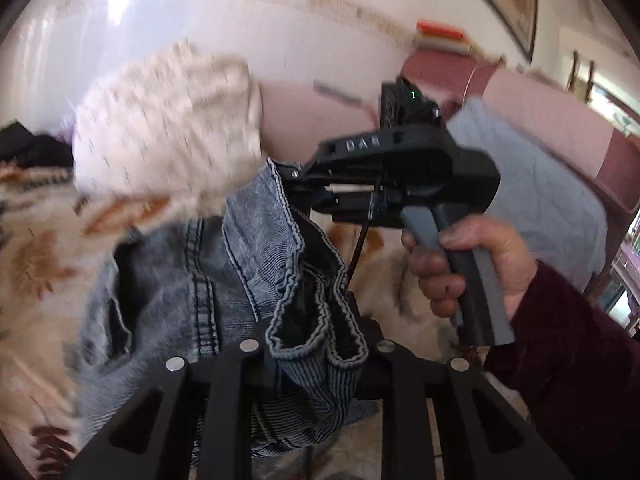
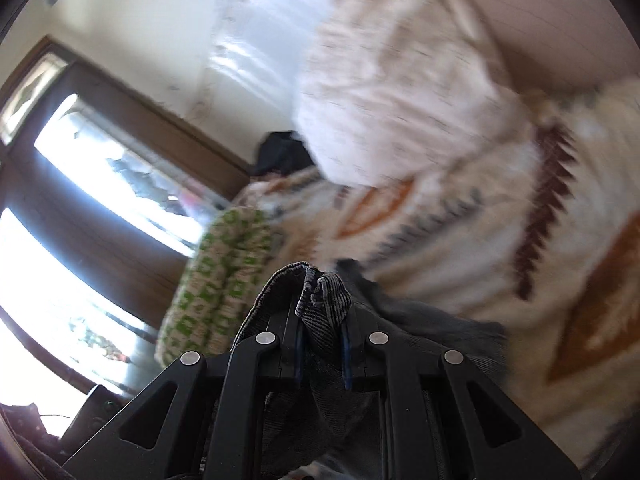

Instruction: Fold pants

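Holding the pants bunched and lifted over the patterned blanket.
At 6 o'clock my left gripper pinches a ribbed hem; faded grey-blue denim, seams showing, hangs crumpled toward 9. My right gripper is clamped on another fold of the denim.

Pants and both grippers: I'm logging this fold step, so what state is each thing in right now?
Pants: denim, bunched, lifted off the blanket, gripped at two spots.
Left gripper: shut on the pants' ribbed hem.
Right gripper: shut on a pinch of the pants' fabric.
Right hand: wrapped around the right gripper's handle.
Blanket: spread flat under the pants.
Pillow: lying on the blanket, blurred.
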`<move>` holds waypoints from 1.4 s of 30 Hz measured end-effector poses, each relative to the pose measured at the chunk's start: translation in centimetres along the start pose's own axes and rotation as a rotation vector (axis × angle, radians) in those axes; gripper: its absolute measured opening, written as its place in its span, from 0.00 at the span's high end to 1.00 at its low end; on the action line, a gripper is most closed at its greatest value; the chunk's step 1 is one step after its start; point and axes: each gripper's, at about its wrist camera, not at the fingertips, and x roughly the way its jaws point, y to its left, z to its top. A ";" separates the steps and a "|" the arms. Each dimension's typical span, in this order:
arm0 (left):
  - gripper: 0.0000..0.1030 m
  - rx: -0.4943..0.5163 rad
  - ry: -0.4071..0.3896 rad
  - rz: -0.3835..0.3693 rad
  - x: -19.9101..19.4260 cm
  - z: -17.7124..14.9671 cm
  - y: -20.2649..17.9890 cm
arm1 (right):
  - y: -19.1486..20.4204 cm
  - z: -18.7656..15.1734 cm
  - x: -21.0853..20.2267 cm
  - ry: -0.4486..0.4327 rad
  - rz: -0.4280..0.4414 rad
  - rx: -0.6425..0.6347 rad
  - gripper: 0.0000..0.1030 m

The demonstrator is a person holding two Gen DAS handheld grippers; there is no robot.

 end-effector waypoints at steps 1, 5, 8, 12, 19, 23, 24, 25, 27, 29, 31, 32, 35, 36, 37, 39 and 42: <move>0.77 0.001 0.025 0.002 1.0 -0.4 -0.2 | -1.3 -0.4 0.5 0.016 -0.014 0.026 0.87; 0.76 0.031 0.071 0.009 3.1 -1.9 -0.6 | -4.9 -1.8 1.3 0.039 -0.027 0.096 0.86; 0.70 0.049 0.069 0.008 3.5 -2.3 -1.0 | -6.5 -2.1 1.0 0.036 -0.014 0.131 0.84; 0.49 0.052 0.062 -0.035 3.3 -2.7 -1.4 | -6.6 -2.0 0.1 0.016 -0.013 0.138 0.72; 0.39 0.150 0.028 -0.096 -1.9 -3.9 -2.8 | -5.7 -2.5 -3.9 -0.016 -0.170 0.120 0.57; 0.33 0.174 -0.024 -0.060 -6.5 -3.8 -1.5 | -2.6 -3.5 -6.8 -0.084 -0.217 0.052 0.55; 0.31 0.170 -0.040 -0.039 -7.6 -3.6 -0.8 | -1.8 -3.9 -7.3 -0.107 -0.229 0.036 0.53; 0.29 0.162 -0.050 -0.019 -8.3 -3.3 0.0 | -0.6 -4.2 -7.7 -0.127 -0.246 0.011 0.52; 0.26 0.129 -0.074 0.035 -9.2 -2.5 2.2 | 2.0 -5.1 -7.7 -0.154 -0.249 -0.047 0.50; 0.22 0.096 -0.096 0.100 -9.5 -1.4 4.6 | 4.8 -6.1 -7.1 -0.191 -0.232 -0.093 0.49; 0.21 0.070 -0.080 0.175 -8.5 -0.2 6.9 | 6.4 -6.3 -5.7 -0.205 -0.254 -0.117 0.47; 0.21 0.036 -0.083 0.194 -8.1 0.2 8.0 | 7.1 -6.3 -4.4 -0.202 -0.274 -0.126 0.47; 0.21 -0.041 -0.076 0.204 -5.9 1.0 10.2 | 6.8 -5.8 -0.9 -0.182 -0.283 -0.099 0.47; 0.21 -0.049 -0.059 0.213 -4.9 1.0 10.5 | 6.3 -5.7 0.0 -0.165 -0.292 -0.079 0.47; 0.21 -0.050 -0.035 0.208 -3.8 0.9 10.7 | 5.4 -5.7 0.9 -0.147 -0.292 -0.047 0.47; 0.21 -0.039 0.020 0.200 -2.2 0.1 10.6 | 3.1 -6.0 2.1 -0.127 -0.266 0.045 0.48; 0.21 0.038 0.131 0.243 0.7 -1.8 10.2 | 0.8 -6.7 1.9 -0.147 -0.332 0.077 0.51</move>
